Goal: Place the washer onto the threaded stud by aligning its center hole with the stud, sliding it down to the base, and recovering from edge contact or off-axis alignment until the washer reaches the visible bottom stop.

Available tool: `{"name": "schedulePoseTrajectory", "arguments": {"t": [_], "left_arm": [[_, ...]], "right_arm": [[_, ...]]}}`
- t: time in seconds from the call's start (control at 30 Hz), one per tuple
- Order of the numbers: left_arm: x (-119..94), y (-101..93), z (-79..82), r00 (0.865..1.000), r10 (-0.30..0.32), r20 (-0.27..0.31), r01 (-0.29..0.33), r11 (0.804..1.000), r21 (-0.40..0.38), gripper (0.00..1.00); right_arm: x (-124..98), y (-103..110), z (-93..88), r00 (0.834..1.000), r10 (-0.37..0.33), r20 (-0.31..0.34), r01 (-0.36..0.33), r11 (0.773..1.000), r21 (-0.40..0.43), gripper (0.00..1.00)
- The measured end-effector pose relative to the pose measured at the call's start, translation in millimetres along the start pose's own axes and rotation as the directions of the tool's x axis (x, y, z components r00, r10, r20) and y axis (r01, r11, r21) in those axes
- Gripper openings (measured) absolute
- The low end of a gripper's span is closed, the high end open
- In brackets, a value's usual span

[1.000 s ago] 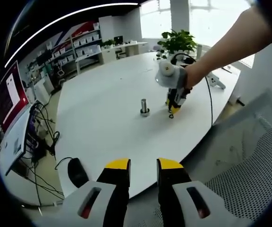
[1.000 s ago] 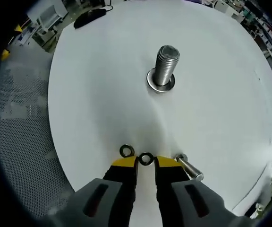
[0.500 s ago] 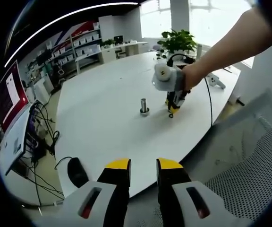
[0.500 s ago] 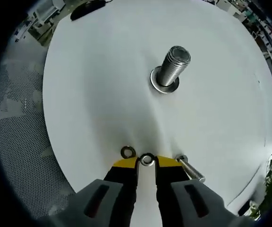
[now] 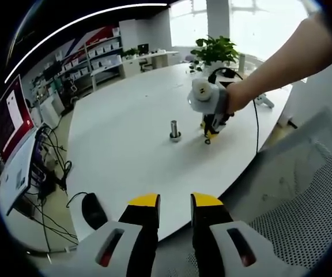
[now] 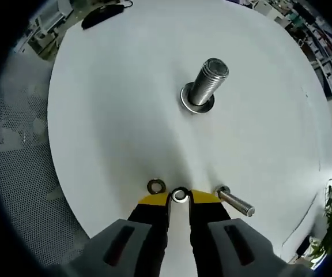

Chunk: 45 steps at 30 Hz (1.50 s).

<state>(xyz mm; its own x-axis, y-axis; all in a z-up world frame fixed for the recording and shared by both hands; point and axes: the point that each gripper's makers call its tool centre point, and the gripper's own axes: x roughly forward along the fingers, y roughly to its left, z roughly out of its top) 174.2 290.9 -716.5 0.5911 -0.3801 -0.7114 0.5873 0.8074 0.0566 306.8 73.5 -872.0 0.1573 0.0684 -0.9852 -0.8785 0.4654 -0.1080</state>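
Right tongs (image 6: 179,198) low over the white tabletop (image 6: 114,104), yellow tips nearly together, a washer (image 6: 180,195) sitting between them; whether it is pinched or just lying there, cannot tell. A second washer (image 6: 155,186) lies just left of the tips, a loose bolt (image 6: 233,201) just right. Threaded stud (image 6: 207,81) stands ahead of the tongs, well apart, on its wide base. Left tongs (image 5: 174,202) hang off the tabletop edge, tips slightly apart, gripping nothing; far ahead, the stud (image 5: 175,130) and the right tongs (image 5: 208,137) beside it, held by a hand (image 5: 235,98).
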Motion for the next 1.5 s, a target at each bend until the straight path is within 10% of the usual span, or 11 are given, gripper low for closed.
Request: {"name": "schedulePoseTrajectory", "arguments": {"t": [0.3,1.5], "left_arm": [[0.2,-2.8,-1.4,1.0,-0.008,-0.01,0.008,1.0,0.011,0.19],[1.5,-7.1,-4.0,0.999,-0.022,-0.028,0.023,0.999,0.043,0.19]], "right_arm": [[-3.1,-0.2,0.5,0.993,-0.014,0.12,0.004,0.997,0.083,0.15],[-38.2,-53.2,-11.8,0.979,-0.043,0.2,0.013,0.989,0.149,0.15]]}}
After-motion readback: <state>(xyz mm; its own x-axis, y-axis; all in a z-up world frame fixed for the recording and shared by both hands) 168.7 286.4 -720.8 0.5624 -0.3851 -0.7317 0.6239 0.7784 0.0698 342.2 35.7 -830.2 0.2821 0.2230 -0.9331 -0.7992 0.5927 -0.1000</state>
